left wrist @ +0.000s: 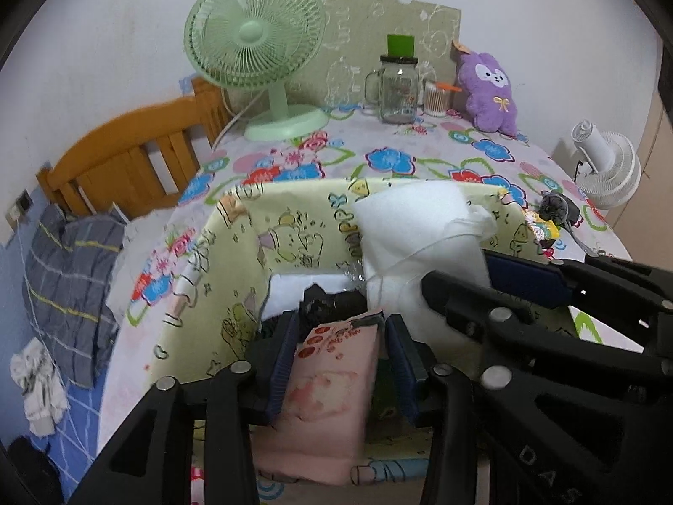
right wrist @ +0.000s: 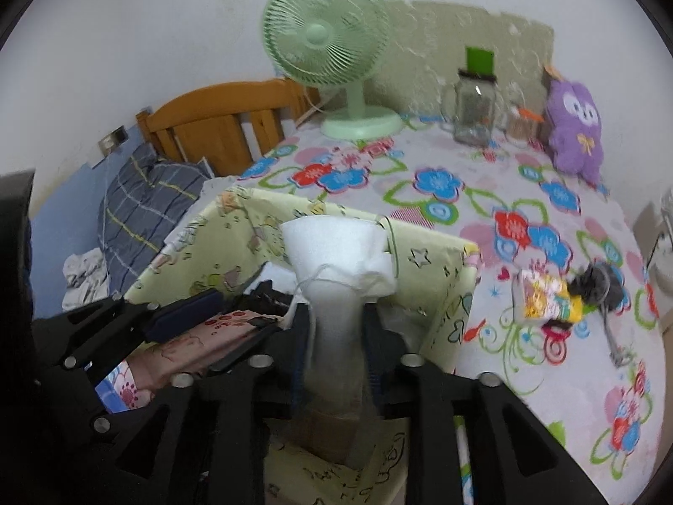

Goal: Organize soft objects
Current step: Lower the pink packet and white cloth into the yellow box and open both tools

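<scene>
Right now the left claw (left wrist: 336,362) is clamped on a pink tissue pack (left wrist: 332,383), both pads pressed to its sides, holding it just inside the near edge of the pale yellow fabric box (left wrist: 235,261). Just beyond its tips, down in the box, sits something dark and crumpled (left wrist: 326,303); can't tell what it is.

The right claw (right wrist: 334,336), immediately to the right of the left one, is squeezed tight on a white soft pack w/ a thin string (right wrist: 336,261), pinching it narrow at the middle so the top flares out above the box rim. Its blue pad (left wrist: 525,277) shows in the left wrist view, touching the white pack.

Further right of the right claw, on the flowered desk cover (right wrist: 483,160), lie a yellow printed packet (right wrist: 547,299) and a grey fuzzy thing (right wrist: 597,286), touching each other. Far ahead by the wall: a green fan (left wrist: 256,42), a glass jar w/ green lid (left wrist: 397,88), a small tub of cotton swabs (left wrist: 437,99) beside it, and a purple plush (left wrist: 490,92). A small white fan (left wrist: 605,168) stands at the far right edge. Left of both claws, a wooden headboard (left wrist: 126,160) and grey checked bedding (left wrist: 67,282).
</scene>
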`<state>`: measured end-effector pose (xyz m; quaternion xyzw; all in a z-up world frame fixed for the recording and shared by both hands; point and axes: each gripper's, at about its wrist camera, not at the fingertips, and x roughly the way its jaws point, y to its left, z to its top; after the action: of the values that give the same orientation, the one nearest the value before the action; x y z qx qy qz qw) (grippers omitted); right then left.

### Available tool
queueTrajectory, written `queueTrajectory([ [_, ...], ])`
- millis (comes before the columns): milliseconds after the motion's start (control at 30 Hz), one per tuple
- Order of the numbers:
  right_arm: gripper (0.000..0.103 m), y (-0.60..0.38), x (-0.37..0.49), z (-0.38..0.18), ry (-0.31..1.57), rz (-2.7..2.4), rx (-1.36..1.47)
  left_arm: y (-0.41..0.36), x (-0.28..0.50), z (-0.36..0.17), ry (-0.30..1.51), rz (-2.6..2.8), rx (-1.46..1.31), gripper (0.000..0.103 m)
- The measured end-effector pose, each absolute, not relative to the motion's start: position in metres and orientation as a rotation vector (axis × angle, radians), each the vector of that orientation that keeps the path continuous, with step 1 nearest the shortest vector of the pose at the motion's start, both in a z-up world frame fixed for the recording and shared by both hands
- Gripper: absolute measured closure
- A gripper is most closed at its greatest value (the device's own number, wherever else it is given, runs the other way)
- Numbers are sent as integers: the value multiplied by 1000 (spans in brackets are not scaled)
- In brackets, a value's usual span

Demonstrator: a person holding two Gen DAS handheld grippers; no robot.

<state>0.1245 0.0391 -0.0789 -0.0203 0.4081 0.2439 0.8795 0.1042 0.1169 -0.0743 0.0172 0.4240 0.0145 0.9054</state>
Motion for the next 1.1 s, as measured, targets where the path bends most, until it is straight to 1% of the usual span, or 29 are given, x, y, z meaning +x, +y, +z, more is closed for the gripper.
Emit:
queueTrajectory([
  [33,58,38,125,-79,845,529,-25,118,105,-75,876,31,33,50],
  [67,47,41,124,-78,834,542,-34,118,105,-76,873,26,24,46],
  [100,45,42,123,-78,821,537,-41,120,106,-76,879,23,14,41],
  [133,38,43,122,-77,816,525,-46,121,107,-77,882,25,10,39],
  [167,33,43,123,-78,810,509,-52,121,108,-77,883,25,11,36],
  [533,33,47,140,-79,778,506,-128,117,122,-80,898,13,21,30],
  [633,32,45,140,-76,769,501,-133,115,121,-76,884,17,23,20],
  [700,30,42,137,-71,758,496,-131,114,118,-71,864,19,22,16],
  [800,22,38,132,-63,730,480,-130,112,115,-64,847,22,14,13],
  [867,17,34,128,-58,716,459,-131,111,112,-60,835,28,14,12],
  [1000,15,25,119,-48,691,444,-123,105,106,-52,816,48,25,12],
  [1100,11,18,111,-40,667,414,-127,98,99,-45,796,57,41,12],
])
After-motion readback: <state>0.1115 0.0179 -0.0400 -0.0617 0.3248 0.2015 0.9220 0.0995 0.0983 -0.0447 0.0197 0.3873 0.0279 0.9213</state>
